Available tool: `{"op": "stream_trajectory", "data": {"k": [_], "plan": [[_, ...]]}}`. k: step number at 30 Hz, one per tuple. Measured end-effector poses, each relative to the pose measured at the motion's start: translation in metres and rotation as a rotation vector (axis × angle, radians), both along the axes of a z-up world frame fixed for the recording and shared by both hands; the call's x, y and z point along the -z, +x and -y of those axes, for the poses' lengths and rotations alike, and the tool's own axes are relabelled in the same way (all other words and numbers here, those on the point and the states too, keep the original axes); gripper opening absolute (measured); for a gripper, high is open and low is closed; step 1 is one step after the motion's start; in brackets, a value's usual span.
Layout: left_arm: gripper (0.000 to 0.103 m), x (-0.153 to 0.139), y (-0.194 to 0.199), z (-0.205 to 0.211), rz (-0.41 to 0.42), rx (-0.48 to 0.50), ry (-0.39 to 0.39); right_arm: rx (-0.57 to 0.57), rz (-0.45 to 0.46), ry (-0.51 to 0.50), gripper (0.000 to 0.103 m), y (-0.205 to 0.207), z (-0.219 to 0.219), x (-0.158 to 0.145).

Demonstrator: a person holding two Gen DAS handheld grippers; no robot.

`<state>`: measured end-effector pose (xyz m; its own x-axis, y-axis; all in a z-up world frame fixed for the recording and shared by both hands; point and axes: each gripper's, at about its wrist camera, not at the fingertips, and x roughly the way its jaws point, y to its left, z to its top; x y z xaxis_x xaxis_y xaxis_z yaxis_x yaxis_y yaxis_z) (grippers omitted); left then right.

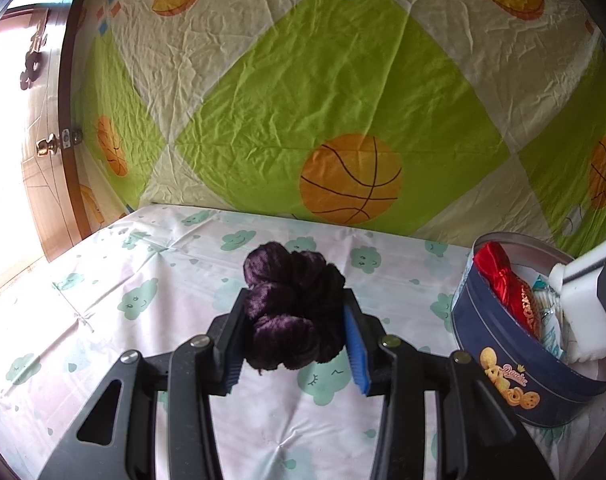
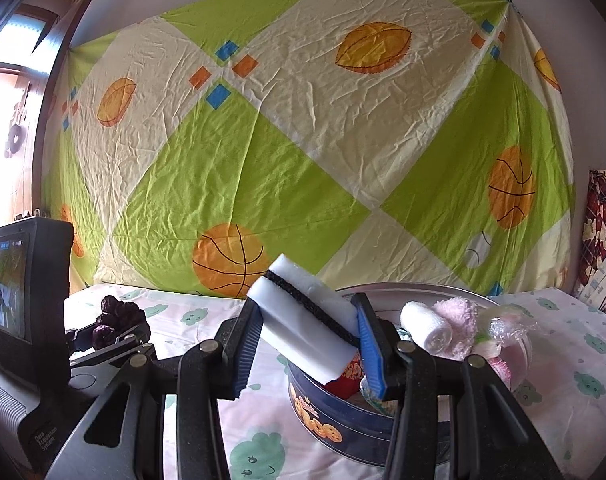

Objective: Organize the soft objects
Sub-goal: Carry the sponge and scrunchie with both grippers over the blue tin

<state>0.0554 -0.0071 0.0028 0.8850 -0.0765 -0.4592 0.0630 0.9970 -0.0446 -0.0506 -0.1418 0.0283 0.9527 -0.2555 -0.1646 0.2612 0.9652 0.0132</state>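
Observation:
My left gripper (image 1: 293, 308) is shut on a dark purple velvet scrunchie (image 1: 295, 308), held above the cloud-print tablecloth (image 1: 143, 280). The same scrunchie (image 2: 119, 318) shows at the left of the right wrist view. My right gripper (image 2: 307, 320) is shut on a white sponge with a black middle layer (image 2: 303, 312), tilted over a round dark blue cookie tin (image 2: 327, 428). In the left wrist view that tin (image 1: 515, 368) stands to the right of my left gripper, with the sponge (image 1: 583, 308) over its far side. A red fabric item (image 1: 507, 284) lies inside.
A white roll (image 2: 427, 324), a pink fluffy cloth (image 2: 459, 316) and a plastic-wrapped item (image 2: 503, 328) sit behind the tin. A green and cream sheet with basketballs (image 2: 303, 160) hangs behind the table. A wooden door (image 1: 43, 152) is at the left.

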Motion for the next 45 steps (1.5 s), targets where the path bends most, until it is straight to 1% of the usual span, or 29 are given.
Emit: {"op": "stream_trajectory", "data": {"k": [10,23,29,37,45], "plan": [[0.042,-0.002,-0.011,0.015,0.006,0.036,0.005,0.020,0.016,-0.027,0.048,-0.015,0.009,-0.002],[0.042,-0.001,-0.021,0.034,0.005,0.074,0.009,0.058,0.015,-0.037,0.048,-0.027,0.031,-0.002],[0.042,0.000,-0.024,0.044,-0.011,0.103,-0.010,0.076,0.024,-0.059,0.048,-0.034,0.040,-0.004],[0.042,-0.007,-0.031,0.063,0.007,0.136,-0.016,0.104,0.045,-0.106,0.048,-0.040,0.052,-0.007],[0.042,-0.018,-0.038,0.077,0.034,0.158,-0.021,0.130,0.058,-0.098,0.048,-0.042,0.071,-0.011]]}}
